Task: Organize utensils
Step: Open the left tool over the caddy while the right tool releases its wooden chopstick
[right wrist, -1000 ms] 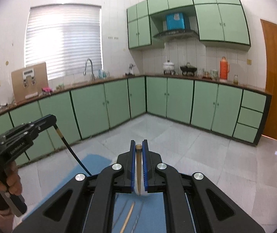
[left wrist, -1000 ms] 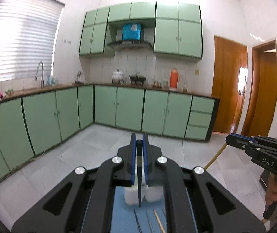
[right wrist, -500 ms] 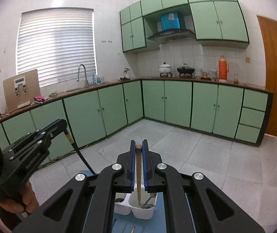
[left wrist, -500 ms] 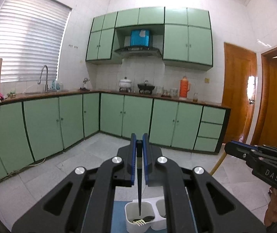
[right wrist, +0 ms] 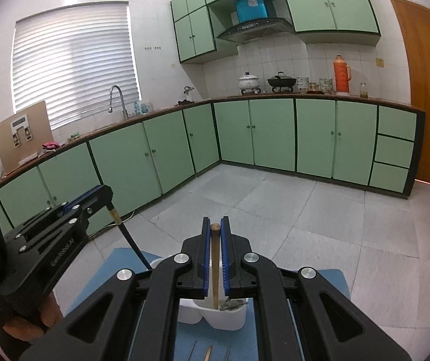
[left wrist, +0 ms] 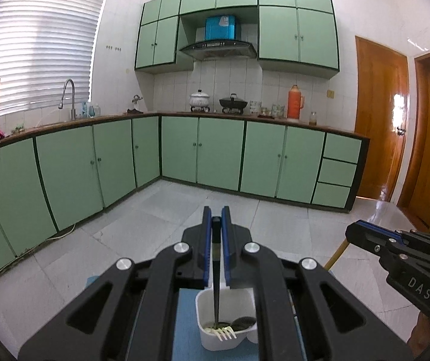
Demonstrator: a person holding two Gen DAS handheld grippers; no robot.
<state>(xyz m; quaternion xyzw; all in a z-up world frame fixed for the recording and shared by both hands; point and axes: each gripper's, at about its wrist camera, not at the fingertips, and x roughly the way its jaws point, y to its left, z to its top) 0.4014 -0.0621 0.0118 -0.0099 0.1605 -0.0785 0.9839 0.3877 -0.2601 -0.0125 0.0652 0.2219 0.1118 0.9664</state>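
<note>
Above the white caddy (left wrist: 226,319) (on a blue mat (right wrist: 118,267)), left claw (left wrist: 215,225) pinches a black utensil (left wrist: 215,282); right claw (right wrist: 215,234) clamps a wooden stick (right wrist: 214,267).

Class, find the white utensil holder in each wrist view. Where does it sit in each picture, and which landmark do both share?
Left wrist view: the white utensil holder sits bottom centre, below the left tongs.
Right wrist view: bottom centre, behind the right tongs.
Shared landmark: the orange flask.
</note>
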